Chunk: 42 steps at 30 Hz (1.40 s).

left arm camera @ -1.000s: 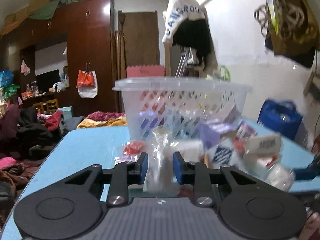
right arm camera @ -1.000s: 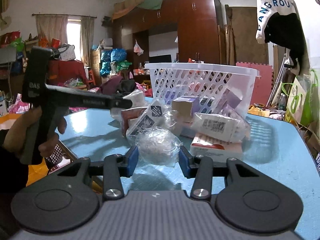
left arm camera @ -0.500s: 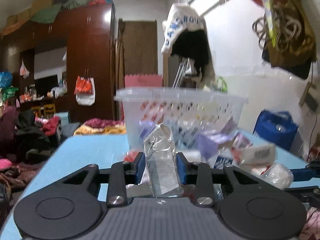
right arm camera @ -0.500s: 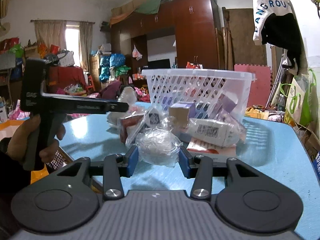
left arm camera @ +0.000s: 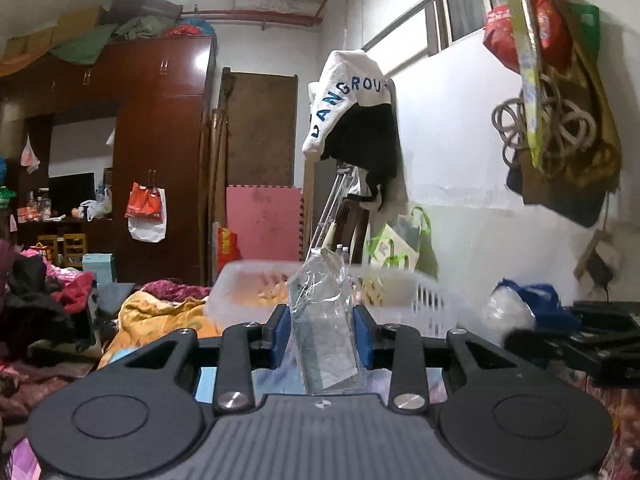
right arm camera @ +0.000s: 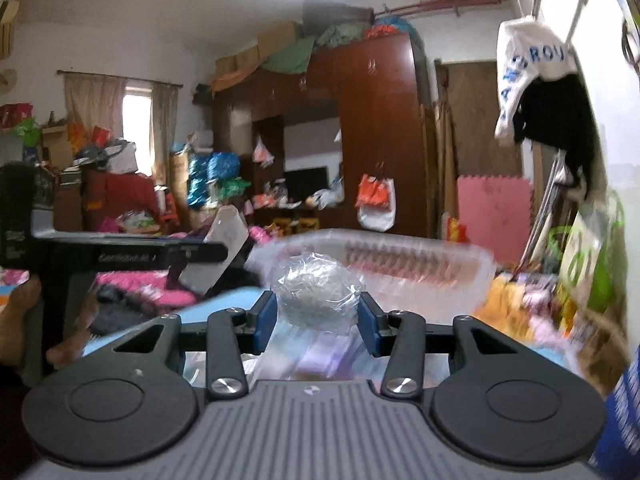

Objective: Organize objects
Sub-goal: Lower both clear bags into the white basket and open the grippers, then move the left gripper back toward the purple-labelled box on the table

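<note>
In the left wrist view my left gripper (left arm camera: 322, 332) is shut on a tall clear plastic packet (left arm camera: 324, 320), held upright in the air in front of the white slotted basket (left arm camera: 416, 304). The right wrist view shows my right gripper (right arm camera: 318, 320) shut on a round bundle wrapped in clear film (right arm camera: 316, 288), level with the basket's rim (right arm camera: 420, 264). The left gripper and its packet (right arm camera: 224, 248) also appear there at the left, held by a hand (right arm camera: 20, 320). The right gripper's bundle (left arm camera: 508, 310) shows at the right edge of the left wrist view.
Blurred packets (right arm camera: 320, 356) lie on the blue table (right arm camera: 224, 304) below the right gripper. A white and black garment (left arm camera: 352, 120) hangs on the wall behind the basket. A dark red wardrobe (left arm camera: 160, 160) and piled clothes (left arm camera: 52, 292) fill the room beyond.
Both grippers have risen with their loads. The table and the pile of packets have dropped low in both views, and the basket's rim now sits at finger height.
</note>
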Motion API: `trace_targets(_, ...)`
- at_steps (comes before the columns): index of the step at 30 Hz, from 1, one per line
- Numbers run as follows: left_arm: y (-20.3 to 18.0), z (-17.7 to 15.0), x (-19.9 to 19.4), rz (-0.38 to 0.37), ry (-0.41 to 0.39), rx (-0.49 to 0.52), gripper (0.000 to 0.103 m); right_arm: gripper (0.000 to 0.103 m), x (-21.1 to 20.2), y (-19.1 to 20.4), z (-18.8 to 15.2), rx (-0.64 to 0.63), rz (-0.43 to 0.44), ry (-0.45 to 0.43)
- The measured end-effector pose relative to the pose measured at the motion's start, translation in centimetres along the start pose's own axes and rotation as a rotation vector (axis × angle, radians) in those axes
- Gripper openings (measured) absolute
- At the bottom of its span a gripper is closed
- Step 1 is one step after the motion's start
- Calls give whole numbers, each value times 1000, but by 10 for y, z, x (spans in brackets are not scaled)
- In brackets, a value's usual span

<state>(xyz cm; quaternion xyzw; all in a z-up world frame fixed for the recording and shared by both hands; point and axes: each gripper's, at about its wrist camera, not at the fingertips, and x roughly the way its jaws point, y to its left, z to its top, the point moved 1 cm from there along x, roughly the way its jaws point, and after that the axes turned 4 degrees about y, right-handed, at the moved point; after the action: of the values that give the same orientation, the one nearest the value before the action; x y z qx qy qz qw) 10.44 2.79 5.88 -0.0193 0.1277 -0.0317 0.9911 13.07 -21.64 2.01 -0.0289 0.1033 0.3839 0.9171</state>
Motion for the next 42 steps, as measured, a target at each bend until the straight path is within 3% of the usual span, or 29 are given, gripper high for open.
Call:
trace_targets(4,0,39,47,5,59,-31,38,47,44,-16,41,-8,-59,36)
trace_targets(8,8,47,92,21,111,-107,39,51,84,-30,53,-1,-108,82)
trace_targets(9,9,46,103,25,137,-109,43,55,92,-33,54,4,-122,91)
trace_targets(10,9,45,115,32,180,-101,57,74,95,-35,52,3,-122,105)
trace_targets(11,10,42,123,42,216,-86,61,87,99,-35,52,-6,-123,124)
trace_targets(12,10,39,126,57,225,-70,62,88,97,-34,48,-18,-134,124)
trace_targets(15,10,29,110,76,185,-46,65,88,79,-26,38,-55,-154,126)
trace_targets(19,13,17,70,40,152,-51,77,103,47,-15,26,-79,-123,97)
trace_targets(23,18,-14,26,61,136,-29,82,103,19,-2,-8,-96,-150,92)
trace_targets(27,33,-50,4,76,166,-87,83,103,17,1,-46,-35,-153,116)
trace_targets(32,42,-70,10,142,228,-66,83,103,39,-3,-59,-19,-229,163)
trace_targets(37,45,-80,23,125,284,-69,83,103,51,-12,-55,20,-207,211)
trace_targets(42,38,-89,35,177,320,-42,84,103,49,-7,-63,8,-205,231)
